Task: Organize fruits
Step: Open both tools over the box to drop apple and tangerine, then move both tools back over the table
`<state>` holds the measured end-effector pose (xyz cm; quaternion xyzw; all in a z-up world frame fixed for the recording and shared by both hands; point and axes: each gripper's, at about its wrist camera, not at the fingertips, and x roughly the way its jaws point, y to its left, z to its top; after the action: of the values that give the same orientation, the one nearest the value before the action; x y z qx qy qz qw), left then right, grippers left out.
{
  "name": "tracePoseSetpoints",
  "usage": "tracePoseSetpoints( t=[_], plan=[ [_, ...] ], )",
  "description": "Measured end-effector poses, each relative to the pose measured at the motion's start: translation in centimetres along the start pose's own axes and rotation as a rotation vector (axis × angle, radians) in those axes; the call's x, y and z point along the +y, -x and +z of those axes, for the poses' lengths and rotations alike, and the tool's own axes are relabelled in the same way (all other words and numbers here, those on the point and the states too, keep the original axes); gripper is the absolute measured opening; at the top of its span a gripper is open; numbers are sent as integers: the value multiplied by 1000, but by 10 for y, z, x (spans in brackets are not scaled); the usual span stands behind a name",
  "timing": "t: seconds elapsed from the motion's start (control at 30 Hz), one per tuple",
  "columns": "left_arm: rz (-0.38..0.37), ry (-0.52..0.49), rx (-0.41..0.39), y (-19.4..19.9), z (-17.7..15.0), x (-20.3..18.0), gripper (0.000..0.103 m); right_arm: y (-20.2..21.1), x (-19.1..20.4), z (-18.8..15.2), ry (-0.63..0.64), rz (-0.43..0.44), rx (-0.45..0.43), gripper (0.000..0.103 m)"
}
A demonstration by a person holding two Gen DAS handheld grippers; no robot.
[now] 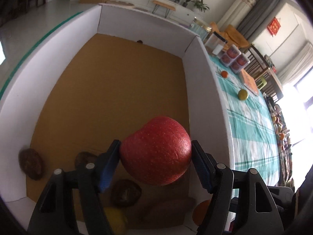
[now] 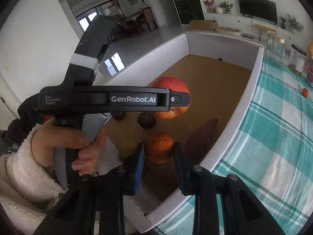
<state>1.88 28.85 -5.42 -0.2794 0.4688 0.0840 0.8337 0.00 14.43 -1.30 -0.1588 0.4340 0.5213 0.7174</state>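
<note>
L gripper (image 1: 155, 156) clamps apple (image 1: 156, 150) over box (image 1: 203, 82); R gripper (image 2: 158, 157) pinches orange (image 2: 159, 148) low inside. Risk: apple dropped from height bruises or knocks fruit below

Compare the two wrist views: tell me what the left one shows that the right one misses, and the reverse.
Only the left wrist view shows the yellow-green fruit out on the checked tablecloth and the red-lidded containers.

Only the right wrist view shows the person's left hand on the gripper handle, and the orange held in the right claw.

Both show the red apple in the left claw over the white box, brown fruits on its floor, and a small orange fruit on the cloth.
</note>
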Motion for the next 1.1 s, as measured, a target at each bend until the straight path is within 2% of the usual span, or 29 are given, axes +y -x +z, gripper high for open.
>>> tracePoseSetpoints(
  t=[0.03,0.1,0.23,0.3,0.37,0.4,0.43,0.47,0.53,0.6,0.7,0.73,0.77,0.8,0.87,1.03,1.1],
  plan=[
    [-7,11,22,-4,1,1,73,-4,1,-1,3,-20,7,33],
    [4,25,36,-6,0,4,73,-5,-3,-1,-22,-20,-1,45],
    [31,20,-45,10,-1,3,81,34,-36,-6,-148,48,-131,67],
    [48,9,-85,18,-1,-3,81,57,-56,-11,-195,39,-196,70],
    [30,-2,-120,27,-1,-11,81,79,-75,-25,-239,5,-271,85],
    [24,-17,-138,32,-2,-17,81,88,-88,-36,-261,-39,-307,90],
    [15,-43,-155,36,-5,-28,82,95,-103,-50,-286,-109,-337,99],
    [2,-78,-169,39,-8,-40,82,99,-120,-67,-313,-194,-354,103],
    [-38,-150,-185,44,-19,-71,85,99,-157,-101,-379,-399,-335,103],
    [-112,-222,-177,43,-35,-105,85,96,-200,-135,-487,-552,-284,103],
    [-259,-334,-88,25,-64,-161,86,111,-246,-191,-711,-636,-296,103],
    [-308,-373,-41,12,-74,-181,86,120,-268,-201,-826,-614,-313,103],
    [-327,-406,4,-3,-84,-198,86,132,-276,-210,-886,-583,-371,103],
    [-325,-433,26,-18,-91,-212,86,144,-277,-218,-910,-592,-426,103],
    [-264,-479,12,-45,-99,-235,86,153,-281,-223,-937,-663,-438,103],
    [37,-523,-159,-98,-93,-244,86,161,-277,-232,-984,-672,-445,103],
    [90,-508,-182,-114,-86,-242,86,157,-277,-231,-977,-675,-447,103]
  ],
)
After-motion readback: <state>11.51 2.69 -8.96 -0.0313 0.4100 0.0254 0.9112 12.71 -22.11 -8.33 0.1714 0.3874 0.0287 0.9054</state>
